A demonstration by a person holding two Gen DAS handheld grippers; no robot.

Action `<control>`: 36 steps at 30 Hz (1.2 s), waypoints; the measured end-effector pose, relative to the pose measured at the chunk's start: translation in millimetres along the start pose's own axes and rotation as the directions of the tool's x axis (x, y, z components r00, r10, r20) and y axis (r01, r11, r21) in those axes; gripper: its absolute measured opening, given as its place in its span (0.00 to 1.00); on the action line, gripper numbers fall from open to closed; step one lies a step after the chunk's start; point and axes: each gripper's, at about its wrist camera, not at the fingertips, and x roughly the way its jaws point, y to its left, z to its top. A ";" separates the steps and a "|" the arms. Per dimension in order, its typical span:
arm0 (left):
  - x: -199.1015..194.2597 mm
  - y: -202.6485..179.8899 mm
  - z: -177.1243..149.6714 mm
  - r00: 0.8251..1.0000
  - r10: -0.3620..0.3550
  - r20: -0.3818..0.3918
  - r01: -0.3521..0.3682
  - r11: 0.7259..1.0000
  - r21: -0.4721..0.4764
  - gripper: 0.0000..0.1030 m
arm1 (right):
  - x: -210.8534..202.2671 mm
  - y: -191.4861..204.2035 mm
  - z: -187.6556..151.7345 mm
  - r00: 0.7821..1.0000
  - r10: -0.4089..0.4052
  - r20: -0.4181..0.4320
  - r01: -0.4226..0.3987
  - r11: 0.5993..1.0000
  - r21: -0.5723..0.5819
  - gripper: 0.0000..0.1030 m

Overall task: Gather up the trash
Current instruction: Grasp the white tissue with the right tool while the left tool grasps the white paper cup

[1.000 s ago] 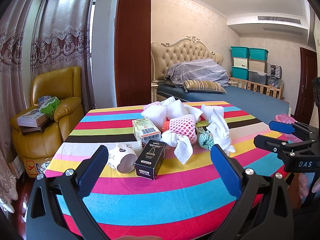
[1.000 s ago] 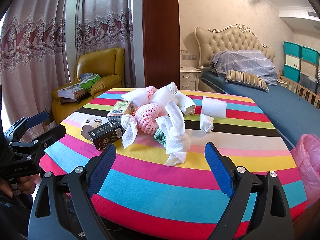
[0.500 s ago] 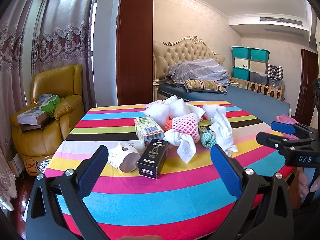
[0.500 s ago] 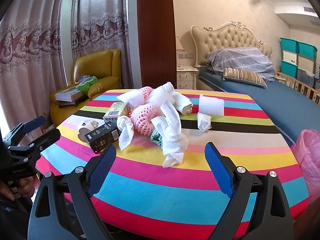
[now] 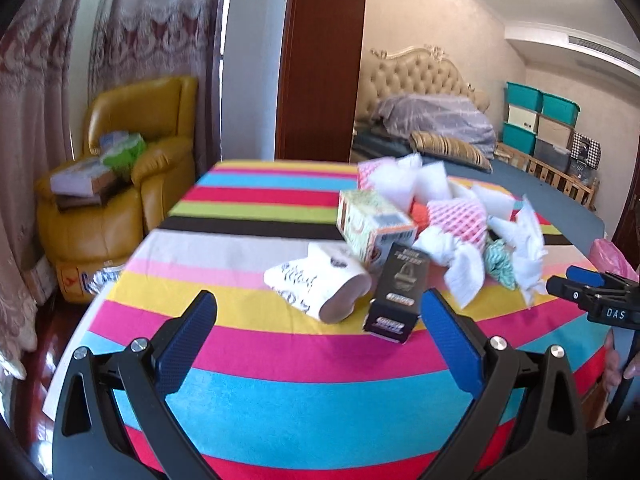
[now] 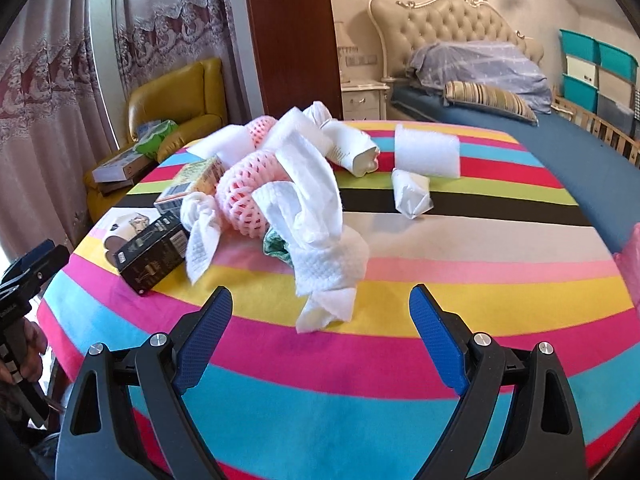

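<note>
A heap of trash lies on the striped table (image 5: 248,360) (image 6: 460,264). In the left wrist view a tipped paper cup (image 5: 320,286) and a black box (image 5: 398,294) lie just ahead of my open left gripper (image 5: 318,306), with a printed carton (image 5: 370,224) and pink foam net (image 5: 456,214) behind. My right gripper (image 6: 320,300) is open, its fingers either side of the crumpled white tissue (image 6: 320,224). Beyond it lie the foam net (image 6: 248,188), a white foam pad (image 6: 426,150) and a small white wrapper (image 6: 410,196). Nothing is held.
A pink bag (image 5: 612,258) (image 6: 630,260) hangs off the table's right edge. A yellow armchair (image 5: 120,184) with boxes stands to the left, a bed (image 6: 540,136) behind. The right gripper shows at the right of the left wrist view (image 5: 592,296), the left gripper at the left of the right wrist view (image 6: 28,276).
Both grippers have moved forward over the table toward the trash heap. The left view has swung left and nearer the cup and black box. Both stay open.
</note>
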 end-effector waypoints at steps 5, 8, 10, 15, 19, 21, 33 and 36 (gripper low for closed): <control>30.9 12.6 -1.4 0.995 0.024 -0.096 -0.028 0.999 -0.043 0.96 | 24.1 -3.0 8.1 0.999 0.001 -0.038 -0.001 1.000 0.003 0.81; 43.5 17.3 -0.8 0.992 0.032 -0.126 -0.040 0.997 -0.066 0.96 | 33.8 -4.2 12.6 0.999 -0.001 -0.051 0.001 1.000 0.002 0.71; 49.4 18.6 1.7 0.989 0.030 -0.144 -0.042 0.996 -0.078 0.95 | 39.0 -3.2 15.6 0.998 0.003 -0.061 -0.003 1.000 -0.003 0.65; 61.2 12.3 6.7 0.984 0.027 -0.176 -0.037 0.998 -0.052 0.95 | 39.8 -4.0 17.6 0.999 0.000 -0.053 0.000 1.000 0.002 0.42; 65.4 6.5 10.5 0.985 0.037 -0.168 -0.045 0.998 -0.040 0.89 | 31.2 -6.8 16.9 1.000 -0.002 -0.014 0.002 1.000 0.002 0.37; 69.6 5.1 14.7 0.985 0.035 -0.171 -0.044 0.998 -0.047 0.86 | 26.8 -7.6 16.9 1.000 0.001 0.003 -0.001 1.000 0.003 0.36; 113.0 -12.8 24.8 0.970 -0.034 -0.242 0.010 0.995 -0.097 0.73 | 20.0 -13.9 11.4 0.999 0.034 0.013 -0.034 0.999 0.030 0.36; 119.1 -17.3 27.4 0.966 -0.074 -0.248 0.046 0.992 -0.116 0.55 | 18.7 -16.5 10.1 0.999 0.034 0.016 -0.035 0.999 0.042 0.36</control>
